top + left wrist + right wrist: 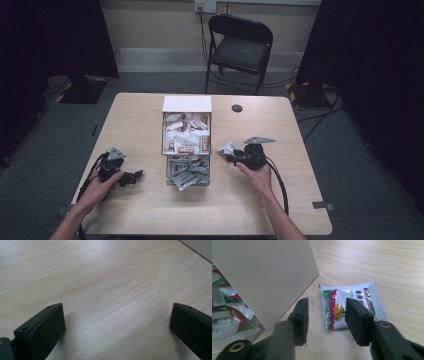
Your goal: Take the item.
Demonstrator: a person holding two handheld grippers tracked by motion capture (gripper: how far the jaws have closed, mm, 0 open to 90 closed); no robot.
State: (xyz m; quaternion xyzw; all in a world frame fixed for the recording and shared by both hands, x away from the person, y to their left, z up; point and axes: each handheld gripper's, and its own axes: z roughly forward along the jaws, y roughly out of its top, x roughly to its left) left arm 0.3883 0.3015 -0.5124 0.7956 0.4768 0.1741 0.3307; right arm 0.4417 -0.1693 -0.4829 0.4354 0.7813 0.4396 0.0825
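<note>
A silver sachet (352,293) with green and red print and a yellow flower lies flat on the wooden table (140,120), just right of the box (187,104). My right gripper (327,307) stands open over it, one jaw on bare wood beside the box's white wall (269,275), the other in front of the sachet's right half. In the high view the sachet (227,148) lies at the tip of the right gripper (231,155). My left gripper (134,176) rests at the table's left, open, with only bare wood between its fingers (45,327).
The box at the table's middle holds several sachets, white and brown ones in the far part (186,132), silver ones in the near clear part (188,172). A round black hole (237,108) lies behind it. A black folding chair (240,47) stands beyond the table.
</note>
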